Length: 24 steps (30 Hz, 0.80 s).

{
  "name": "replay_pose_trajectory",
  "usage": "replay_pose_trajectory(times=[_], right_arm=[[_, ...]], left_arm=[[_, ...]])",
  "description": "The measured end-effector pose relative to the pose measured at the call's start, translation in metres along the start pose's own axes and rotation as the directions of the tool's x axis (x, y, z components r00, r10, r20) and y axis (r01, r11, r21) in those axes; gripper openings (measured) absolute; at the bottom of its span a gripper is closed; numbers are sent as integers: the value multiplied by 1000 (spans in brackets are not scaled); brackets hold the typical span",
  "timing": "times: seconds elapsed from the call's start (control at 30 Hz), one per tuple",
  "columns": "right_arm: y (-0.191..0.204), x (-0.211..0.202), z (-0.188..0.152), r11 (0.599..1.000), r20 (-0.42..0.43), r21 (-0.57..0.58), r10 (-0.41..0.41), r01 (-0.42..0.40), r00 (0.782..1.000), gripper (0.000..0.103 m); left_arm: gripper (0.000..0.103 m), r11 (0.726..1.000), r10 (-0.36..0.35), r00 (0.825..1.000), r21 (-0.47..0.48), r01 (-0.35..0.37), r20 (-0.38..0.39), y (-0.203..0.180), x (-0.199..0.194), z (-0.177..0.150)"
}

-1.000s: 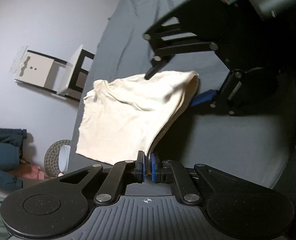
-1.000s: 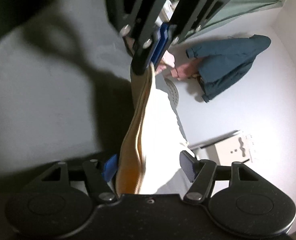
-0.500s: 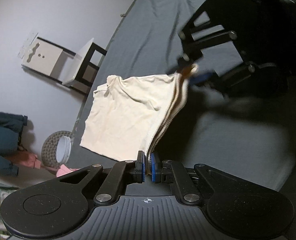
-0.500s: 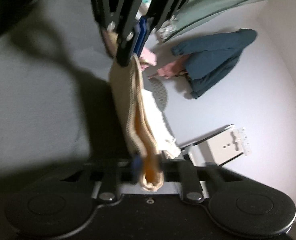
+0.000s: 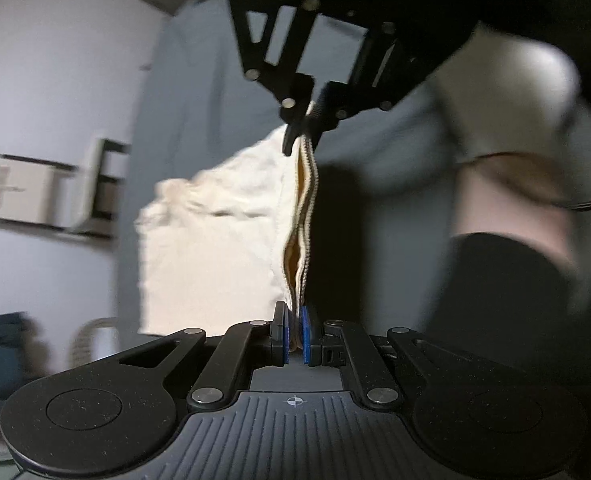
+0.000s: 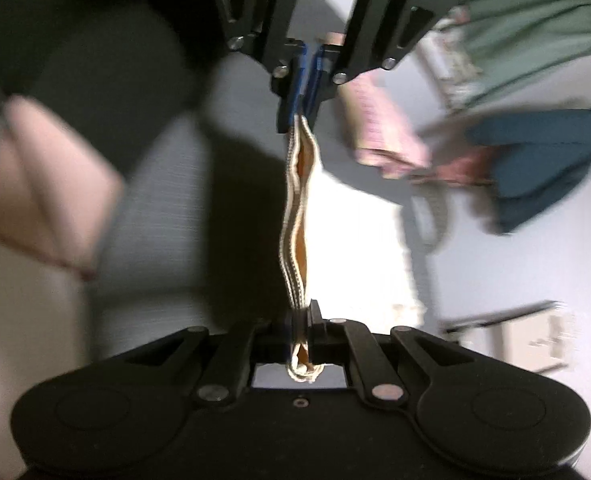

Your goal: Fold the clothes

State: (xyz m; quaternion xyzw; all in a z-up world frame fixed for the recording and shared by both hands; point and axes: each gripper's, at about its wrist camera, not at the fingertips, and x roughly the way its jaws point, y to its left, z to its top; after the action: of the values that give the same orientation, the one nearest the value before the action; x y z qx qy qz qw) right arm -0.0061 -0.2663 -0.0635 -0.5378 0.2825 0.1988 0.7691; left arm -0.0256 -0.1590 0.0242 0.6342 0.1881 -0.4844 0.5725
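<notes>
Both the left gripper (image 5: 294, 338) and right gripper (image 6: 303, 338) clamped the cream garment (image 5: 215, 248) by its ribbed hem (stretched taut between them), folding unfinished.

A bed (image 5: 199, 80) covered with a dark grey sheet carries the clothes. A cream garment (image 5: 215, 240) lies partly on it toward the left edge, its ribbed hem lifted off the sheet.
</notes>
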Motion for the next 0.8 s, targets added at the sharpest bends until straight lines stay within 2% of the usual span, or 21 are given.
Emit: replay_pose_trajectory(times=[0.1, 0.17, 0.4, 0.57, 0.7, 0.8], right_arm=[[-16, 2, -2, 997, 1, 38, 61, -61, 998, 7], [-26, 4, -4, 993, 3, 64, 102, -102, 995, 7], [-63, 9, -9, 958, 19, 151, 243, -243, 970, 7], [-93, 19, -13, 921, 36, 206, 332, -332, 943, 7], [-126, 59, -19, 867, 50, 265, 425, -423, 904, 8], [-135, 82, -27, 816, 68, 317, 489, -484, 869, 8]], left_arm=[[6, 989, -148, 989, -4, 148, 3, -9, -4, 3], [6, 976, -214, 977, -33, 215, 12, -7, -3, 4], [6, 946, -236, 969, -213, 245, 68, 52, 15, -7], [6, 912, -277, 956, -285, 294, 99, 92, 31, -17], [6, 909, -263, 962, -317, 271, 68, 109, 61, -26], [6, 904, -263, 964, -339, 259, 38, 124, 91, -33]])
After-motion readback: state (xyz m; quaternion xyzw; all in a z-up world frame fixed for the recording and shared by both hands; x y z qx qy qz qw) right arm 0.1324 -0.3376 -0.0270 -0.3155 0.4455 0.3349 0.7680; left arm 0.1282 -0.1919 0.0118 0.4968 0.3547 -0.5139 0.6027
